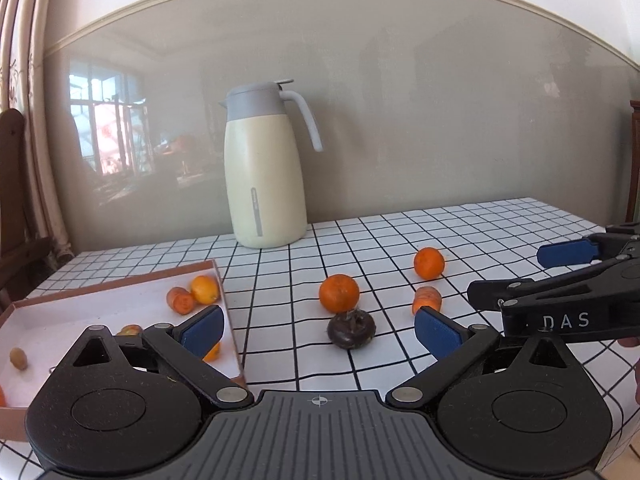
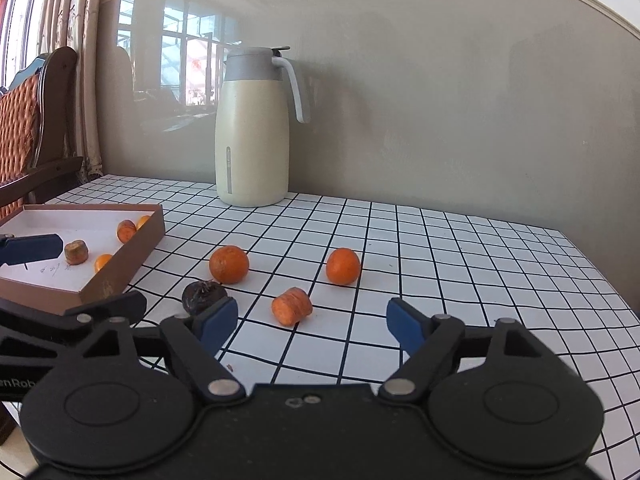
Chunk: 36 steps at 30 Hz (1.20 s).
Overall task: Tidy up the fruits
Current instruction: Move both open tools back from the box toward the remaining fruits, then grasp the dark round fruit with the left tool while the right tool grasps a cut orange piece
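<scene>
A brown box with a white inside (image 1: 80,312) (image 2: 136,240) lies at the left and holds several fruit pieces. On the checked tablecloth lie two oranges (image 1: 339,293) (image 1: 429,263), a carrot chunk (image 1: 427,298) and a dark round fruit (image 1: 351,329). In the right wrist view the oranges (image 2: 229,264) (image 2: 343,266), the carrot chunk (image 2: 291,306) and the dark fruit (image 2: 204,297) lie ahead. My left gripper (image 1: 318,330) is open and empty, with the dark fruit between its fingers. My right gripper (image 2: 310,322) is open and empty, just before the carrot chunk.
A cream thermos jug (image 1: 264,168) (image 2: 254,128) stands at the back against the grey wall. A wooden chair (image 2: 28,128) stands at the left. The table's right edge (image 2: 600,264) is near. The right gripper shows in the left wrist view (image 1: 560,296).
</scene>
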### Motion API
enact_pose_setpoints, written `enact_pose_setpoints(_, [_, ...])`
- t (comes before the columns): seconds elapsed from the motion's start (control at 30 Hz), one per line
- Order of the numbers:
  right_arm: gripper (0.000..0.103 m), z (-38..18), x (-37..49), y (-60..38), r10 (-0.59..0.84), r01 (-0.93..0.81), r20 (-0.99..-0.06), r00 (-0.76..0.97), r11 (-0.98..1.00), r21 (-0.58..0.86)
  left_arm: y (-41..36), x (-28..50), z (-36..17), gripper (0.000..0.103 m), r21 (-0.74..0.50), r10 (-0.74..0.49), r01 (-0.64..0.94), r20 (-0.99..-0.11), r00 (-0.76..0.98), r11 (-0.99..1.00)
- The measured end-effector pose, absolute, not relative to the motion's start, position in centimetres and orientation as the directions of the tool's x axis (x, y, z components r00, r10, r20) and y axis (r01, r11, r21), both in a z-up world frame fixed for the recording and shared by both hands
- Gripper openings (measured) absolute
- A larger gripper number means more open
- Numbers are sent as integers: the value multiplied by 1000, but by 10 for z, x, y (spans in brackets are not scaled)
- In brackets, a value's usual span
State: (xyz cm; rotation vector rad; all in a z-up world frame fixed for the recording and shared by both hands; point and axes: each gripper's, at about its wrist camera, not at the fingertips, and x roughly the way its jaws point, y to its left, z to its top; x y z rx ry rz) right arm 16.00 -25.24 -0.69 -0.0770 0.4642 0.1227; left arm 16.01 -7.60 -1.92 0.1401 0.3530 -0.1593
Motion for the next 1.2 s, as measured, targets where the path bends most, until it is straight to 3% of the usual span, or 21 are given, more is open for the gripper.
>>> enact_pose_setpoints(0.07, [74, -10, 165, -254, 94, -135, -457, 884, 989, -57, -78, 167, -22, 88, 92, -143, 191, -374, 916, 977])
enact_pose_setpoints(0.3, [67, -22, 183, -262, 90, -132, -488, 868, 990, -54, -84, 184, -34, 85, 64, -147, 191, -419, 896, 980])
enact_pose_setpoints(0.4, [62, -29, 190, -258, 102, -155, -506, 856, 986, -64, -87, 194, -42, 75, 25, -159, 190, -450, 879, 981])
enact_pose_setpoints(0.6, [52, -42, 201, -253, 123, -185, -544, 830, 981, -61, -89, 209, -52, 64, -37, -159, 162, -486, 860, 986])
enact_pose_setpoints(0.9, [46, -47, 216, -255, 145, -194, -564, 813, 981, -28, -95, 223, -57, 62, -19, -124, 132, -492, 862, 991])
enact_pose_setpoints(1.2, [47, -49, 231, -265, 210, -242, -600, 772, 970, 27, -101, 224, -58, 61, -19, -131, 140, -501, 855, 990])
